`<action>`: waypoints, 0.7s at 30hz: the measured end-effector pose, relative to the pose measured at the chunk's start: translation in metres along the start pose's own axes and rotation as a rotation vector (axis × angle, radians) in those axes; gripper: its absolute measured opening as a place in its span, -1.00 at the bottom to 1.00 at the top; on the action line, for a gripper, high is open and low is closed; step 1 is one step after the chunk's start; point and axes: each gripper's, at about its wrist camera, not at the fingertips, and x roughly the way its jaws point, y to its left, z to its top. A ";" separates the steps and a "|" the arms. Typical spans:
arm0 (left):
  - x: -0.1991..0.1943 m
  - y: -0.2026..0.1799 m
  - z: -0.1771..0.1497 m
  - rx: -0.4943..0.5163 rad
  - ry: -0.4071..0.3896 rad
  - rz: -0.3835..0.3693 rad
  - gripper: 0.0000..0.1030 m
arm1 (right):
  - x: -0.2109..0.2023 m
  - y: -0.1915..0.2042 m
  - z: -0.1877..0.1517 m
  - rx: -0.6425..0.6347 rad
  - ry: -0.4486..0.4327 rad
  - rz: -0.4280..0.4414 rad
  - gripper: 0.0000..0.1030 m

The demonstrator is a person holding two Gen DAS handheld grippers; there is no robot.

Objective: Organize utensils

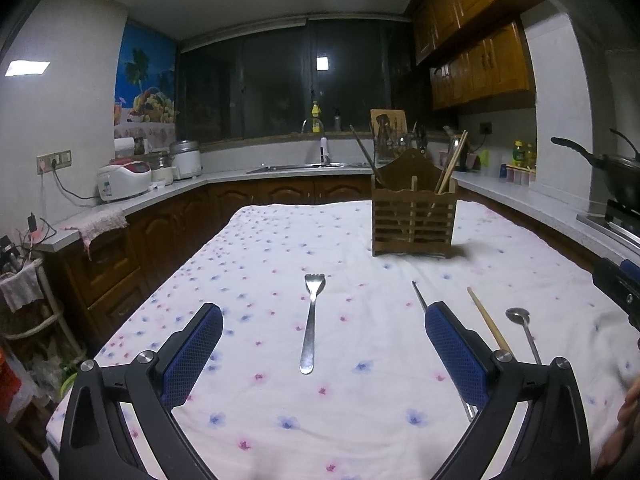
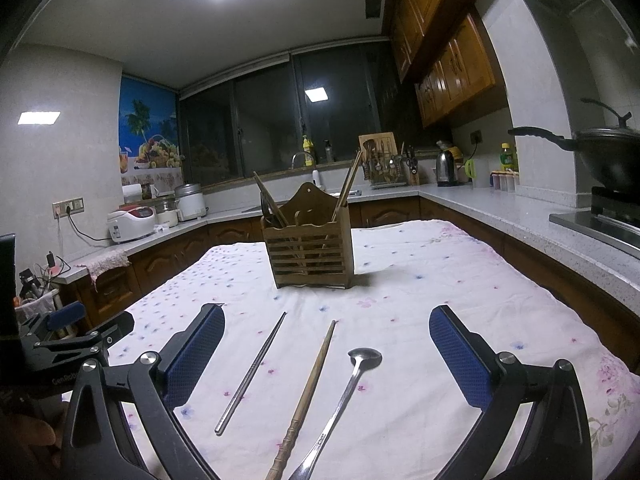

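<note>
A steel fork point(image 1: 312, 320) lies on the flowered cloth, straight ahead between the wide-apart fingers of my open left gripper point(image 1: 323, 312). To its right lie a metal chopstick point(image 1: 419, 295), a wooden chopstick point(image 1: 489, 319) and a steel spoon point(image 1: 522, 326). My open right gripper point(image 2: 326, 314) hovers over the same three: metal chopstick point(image 2: 251, 372), wooden chopstick point(image 2: 307, 396), spoon point(image 2: 348, 384). A slatted wooden utensil holder point(image 1: 413, 216) point(image 2: 309, 254) stands farther back, holding chopsticks and a fork. Neither gripper holds anything.
The table point(image 1: 280, 240) has a white flowered cloth. Kitchen counters wrap around it, with rice cookers point(image 1: 124, 180) at left, a sink point(image 1: 308, 166) behind and a wok point(image 2: 608, 156) on the stove at right. The left gripper's body point(image 2: 68, 336) shows at the right view's left edge.
</note>
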 end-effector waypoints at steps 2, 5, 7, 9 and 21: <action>0.000 0.000 0.000 0.004 -0.002 0.000 0.99 | 0.001 0.000 0.000 -0.002 0.001 -0.002 1.00; -0.001 -0.001 -0.001 0.003 -0.001 -0.001 0.99 | 0.000 0.000 0.000 -0.002 -0.002 0.000 1.00; -0.001 -0.001 -0.001 0.002 0.000 0.001 0.99 | 0.000 0.000 0.000 -0.002 -0.002 0.000 1.00; -0.002 -0.001 0.000 0.000 0.001 -0.001 0.99 | 0.001 0.000 0.000 -0.001 -0.001 0.002 1.00; -0.002 -0.001 0.002 0.002 0.005 -0.012 0.99 | 0.001 0.001 0.000 -0.001 0.000 0.002 1.00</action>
